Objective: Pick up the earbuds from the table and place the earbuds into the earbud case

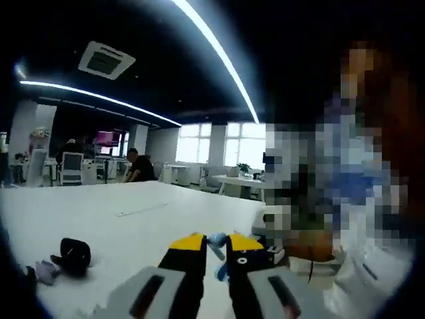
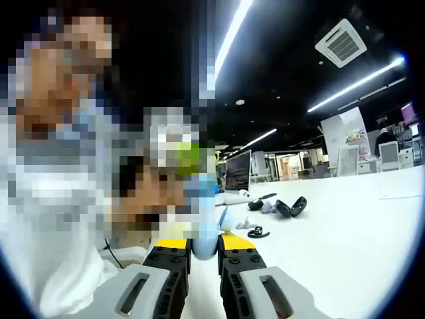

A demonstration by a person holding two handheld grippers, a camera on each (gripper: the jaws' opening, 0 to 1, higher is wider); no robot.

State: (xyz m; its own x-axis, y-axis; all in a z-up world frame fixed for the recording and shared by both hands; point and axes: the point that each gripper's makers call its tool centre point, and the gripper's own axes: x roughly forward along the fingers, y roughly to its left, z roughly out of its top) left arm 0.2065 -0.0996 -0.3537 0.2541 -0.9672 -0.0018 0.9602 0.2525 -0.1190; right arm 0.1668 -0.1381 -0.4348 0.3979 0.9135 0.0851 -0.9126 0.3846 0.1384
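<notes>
In the left gripper view, my left gripper (image 1: 217,244) is shut on a small light blue piece (image 1: 216,240) that looks like an earbud; more blue shows lower in the gap. In the right gripper view, my right gripper (image 2: 204,244) is shut on a taller light blue object (image 2: 203,234), seemingly the earbud case, which stands up past the yellow tips. Both grippers hang above the white table (image 1: 133,219). A black open case (image 1: 73,255) lies at the left on it, with a grey item (image 1: 45,271) beside it. The black case (image 2: 292,207) lies ahead in the right gripper view, a dark earbud-like piece (image 2: 255,232) nearer.
A seated person (image 1: 138,166) sits at the table's far side. A monitor (image 2: 238,171) and small white and grey items (image 2: 240,196) stand near the black case. A thin cable (image 2: 109,256) runs off the table edge. Office desks and chairs fill the background.
</notes>
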